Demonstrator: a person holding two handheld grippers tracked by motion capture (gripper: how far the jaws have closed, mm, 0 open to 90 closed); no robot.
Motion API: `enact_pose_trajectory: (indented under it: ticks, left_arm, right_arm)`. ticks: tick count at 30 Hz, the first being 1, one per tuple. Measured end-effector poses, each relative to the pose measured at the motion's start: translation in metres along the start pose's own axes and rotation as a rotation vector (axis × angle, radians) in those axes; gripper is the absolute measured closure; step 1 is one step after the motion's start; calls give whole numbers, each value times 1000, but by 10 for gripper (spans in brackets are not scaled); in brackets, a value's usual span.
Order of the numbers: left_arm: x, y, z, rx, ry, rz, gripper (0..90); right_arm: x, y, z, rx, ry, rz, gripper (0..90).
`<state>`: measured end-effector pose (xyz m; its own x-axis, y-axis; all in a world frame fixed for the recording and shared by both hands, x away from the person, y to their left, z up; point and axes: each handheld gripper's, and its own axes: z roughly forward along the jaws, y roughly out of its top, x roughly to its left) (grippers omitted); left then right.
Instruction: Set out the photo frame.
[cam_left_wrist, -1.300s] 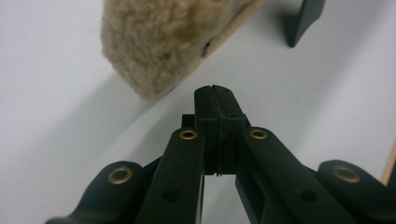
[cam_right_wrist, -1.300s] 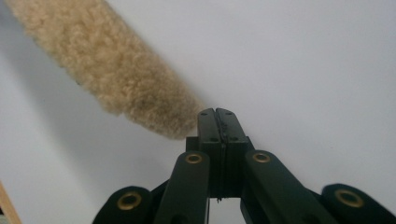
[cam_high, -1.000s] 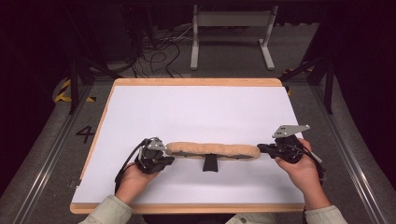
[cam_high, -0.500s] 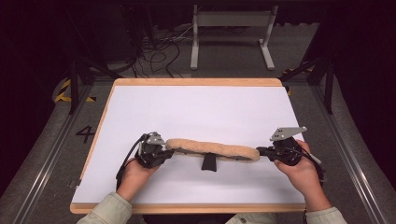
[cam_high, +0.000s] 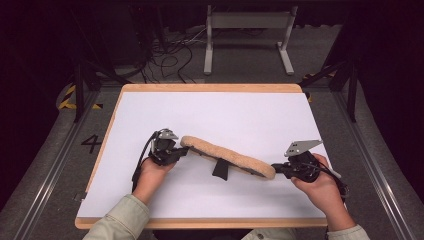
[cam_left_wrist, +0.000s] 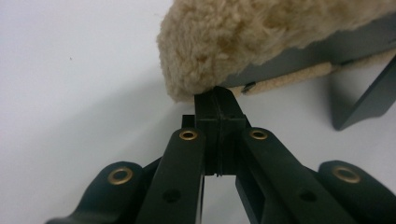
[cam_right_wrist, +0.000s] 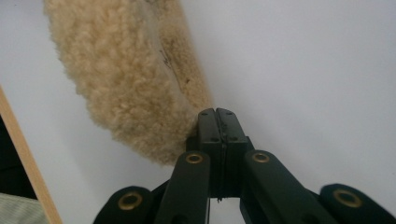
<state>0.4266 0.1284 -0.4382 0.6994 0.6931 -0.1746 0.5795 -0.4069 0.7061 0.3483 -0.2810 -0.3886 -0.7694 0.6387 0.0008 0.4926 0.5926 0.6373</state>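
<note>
Both claws (jaws closed) pinch fleece pad (cam_high: 227, 156) ends.

The long fleece pad (cam_high: 227, 156) no longer lies level across the white table (cam_high: 240, 115): it now runs slanted, its left end farther away and its right end nearer the person. The left gripper (cam_high: 176, 151), jaws closed on that left end, has moved farther away and slightly right. The right gripper (cam_high: 278, 171), clamped on the other end, has drawn nearer.
</note>
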Motion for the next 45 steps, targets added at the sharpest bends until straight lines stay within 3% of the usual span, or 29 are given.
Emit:
enact_pose_trajectory:
  ticks: [3,6,10,13,19,22,32,38,41,45]
  left_arm:
    - [2,2,0,-13,-5,-21,899]
    - [-2,1,-7,-26,-6,-10,899]
    - [-14,0,-15,-40,-15,17,899]
    - [-29,-2,-20,-40,-27,66,899]
    - [-61,2,-21,-51,-118,152,899]
    - [-72,4,-21,-59,-165,161,899]
    - [-105,9,0,-26,-249,228,900]
    - [-120,12,16,0,-253,266,900]
    - [-125,12,26,25,-270,259,900]
    - [-128,12,35,23,-243,260,900]
  right_arm:
    - [4,0,2,8,15,-13,900]
    - [3,0,2,6,9,-8,900]
    - [2,-1,2,6,2,-1,900]
    - [0,-2,3,8,-6,6,900]
    - [-4,-3,1,-6,-15,25,900]
    - [-6,-4,0,-12,-14,29,900]
    - [-10,-8,-2,-22,-8,46,900]
    - [-11,-11,-3,-25,-6,56,900]
    - [-11,-13,-4,-26,-5,62,900]
    - [-11,-14,-5,-29,-3,68,900]
